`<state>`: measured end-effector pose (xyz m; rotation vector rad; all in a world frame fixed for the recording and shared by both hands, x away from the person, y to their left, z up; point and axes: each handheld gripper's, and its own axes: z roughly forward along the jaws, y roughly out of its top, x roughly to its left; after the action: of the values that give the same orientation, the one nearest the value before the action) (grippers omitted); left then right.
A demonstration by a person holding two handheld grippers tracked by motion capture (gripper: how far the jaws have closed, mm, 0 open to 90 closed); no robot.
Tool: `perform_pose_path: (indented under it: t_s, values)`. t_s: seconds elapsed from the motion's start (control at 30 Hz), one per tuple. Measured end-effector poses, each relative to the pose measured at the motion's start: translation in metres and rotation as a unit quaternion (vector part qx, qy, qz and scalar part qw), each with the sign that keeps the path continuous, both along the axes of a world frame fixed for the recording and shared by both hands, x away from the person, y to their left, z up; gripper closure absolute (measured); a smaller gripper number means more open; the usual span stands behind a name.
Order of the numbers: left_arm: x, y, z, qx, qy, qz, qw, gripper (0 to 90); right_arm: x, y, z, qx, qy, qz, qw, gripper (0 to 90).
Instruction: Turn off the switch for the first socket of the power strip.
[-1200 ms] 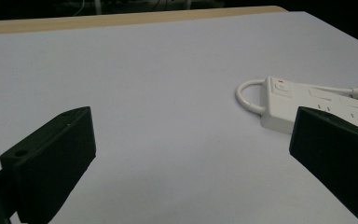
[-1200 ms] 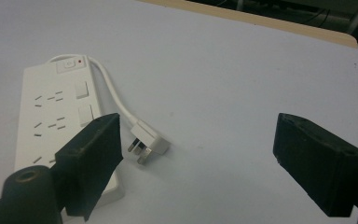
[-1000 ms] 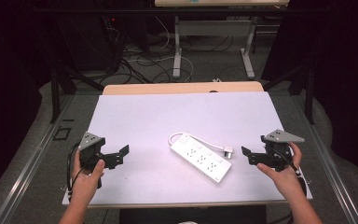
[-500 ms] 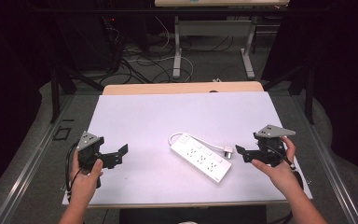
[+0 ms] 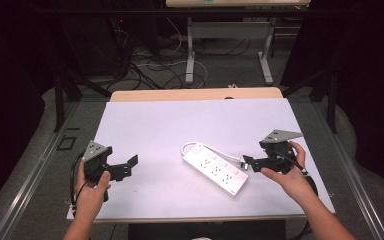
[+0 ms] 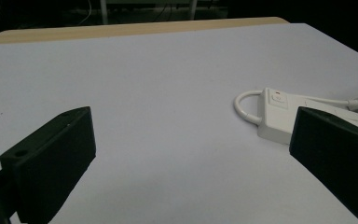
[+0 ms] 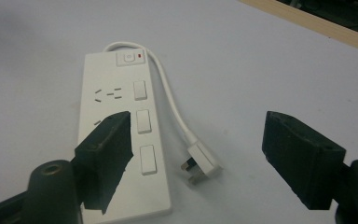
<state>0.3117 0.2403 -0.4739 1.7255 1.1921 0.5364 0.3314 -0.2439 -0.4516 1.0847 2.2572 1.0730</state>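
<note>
White table [image 5: 145, 125] — power strip [image 5: 215, 169] lies flat; both grippers' jaws gape, the right's just narrowing, nothing between.

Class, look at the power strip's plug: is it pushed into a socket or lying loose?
Loose. The plug lies on the table beside the power strip, prongs bare.

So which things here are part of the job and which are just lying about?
In the job:
- white plastic power strip
- its white cord and plug
- right gripper, jaws open, closing

Lying about:
- cables on the floor
- grey metal table legs
- left gripper, idle
</note>
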Motion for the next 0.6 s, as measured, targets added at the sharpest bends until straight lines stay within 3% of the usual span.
perform_pose_path:
  t_s: [0.6]
  values:
    - [-0.001,-0.002,0.001,0.001,-0.002,-0.004,1.0,0.1,0.021,0.035,-0.003,-0.029,0.026,0.038,0.9985,28.4]
